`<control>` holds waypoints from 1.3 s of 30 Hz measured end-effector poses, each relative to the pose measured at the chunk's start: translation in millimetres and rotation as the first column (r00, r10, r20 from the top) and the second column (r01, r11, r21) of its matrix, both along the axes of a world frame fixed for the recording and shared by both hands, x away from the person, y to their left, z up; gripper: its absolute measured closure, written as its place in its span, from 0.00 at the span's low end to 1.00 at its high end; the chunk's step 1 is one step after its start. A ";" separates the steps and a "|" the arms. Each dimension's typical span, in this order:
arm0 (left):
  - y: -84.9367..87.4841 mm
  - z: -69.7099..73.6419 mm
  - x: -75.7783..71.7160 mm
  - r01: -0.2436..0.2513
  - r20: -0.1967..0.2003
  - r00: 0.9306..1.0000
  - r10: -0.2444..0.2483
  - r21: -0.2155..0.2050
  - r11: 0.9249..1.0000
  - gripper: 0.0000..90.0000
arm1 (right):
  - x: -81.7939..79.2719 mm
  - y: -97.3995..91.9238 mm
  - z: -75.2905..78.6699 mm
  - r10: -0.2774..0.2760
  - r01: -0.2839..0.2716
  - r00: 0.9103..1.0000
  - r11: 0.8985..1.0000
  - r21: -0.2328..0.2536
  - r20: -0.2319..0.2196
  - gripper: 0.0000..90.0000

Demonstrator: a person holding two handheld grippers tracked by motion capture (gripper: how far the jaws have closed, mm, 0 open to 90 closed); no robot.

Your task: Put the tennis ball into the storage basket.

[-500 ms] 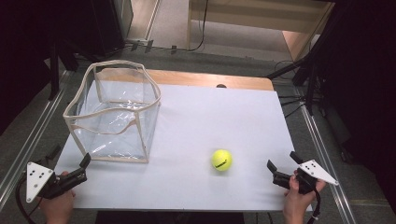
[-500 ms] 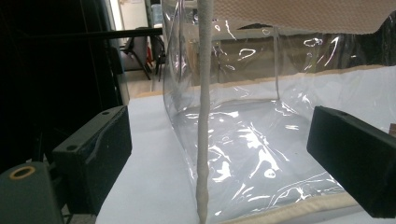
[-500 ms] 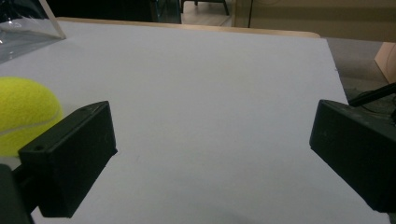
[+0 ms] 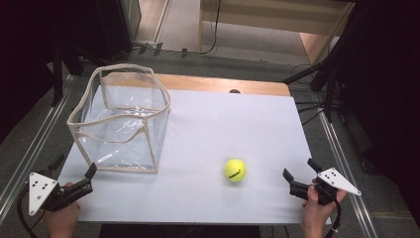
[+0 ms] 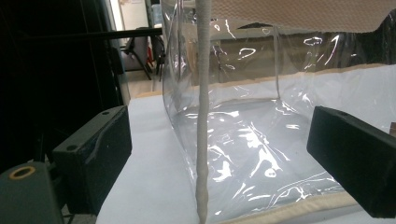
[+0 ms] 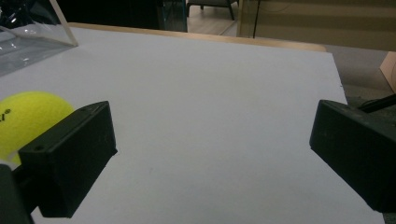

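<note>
Basically nothing has shifted since half a second ago, both hands sit where they were at the near edge. Left gripper is spread wide, empty, aimed at the near corner of the clear bin: floppy glossy plastic with beige fabric trim, wavy rim. The tennis ball, fuzzy yellow, rests on the matte white table, right of the bin and well apart. Right gripper gapes empty near it. My guess: scoop low, squeeze gently, it'll roll.

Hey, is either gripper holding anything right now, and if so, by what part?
Nothing is held. The left gripper and right gripper are both open and empty.
</note>
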State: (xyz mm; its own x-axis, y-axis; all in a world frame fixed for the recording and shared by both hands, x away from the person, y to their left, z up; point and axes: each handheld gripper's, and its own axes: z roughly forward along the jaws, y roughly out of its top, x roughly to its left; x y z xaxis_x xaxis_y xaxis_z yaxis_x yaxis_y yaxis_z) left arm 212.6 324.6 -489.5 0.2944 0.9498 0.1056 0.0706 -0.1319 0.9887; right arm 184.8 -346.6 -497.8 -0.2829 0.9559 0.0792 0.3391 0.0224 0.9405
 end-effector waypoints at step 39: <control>-0.9 -0.2 0.0 0.001 0.002 1.000 -0.001 0.008 1.000 0.08 | 31.0 80.5 48.8 0.253 -0.279 0.953 0.947 -0.157 -0.169 0.00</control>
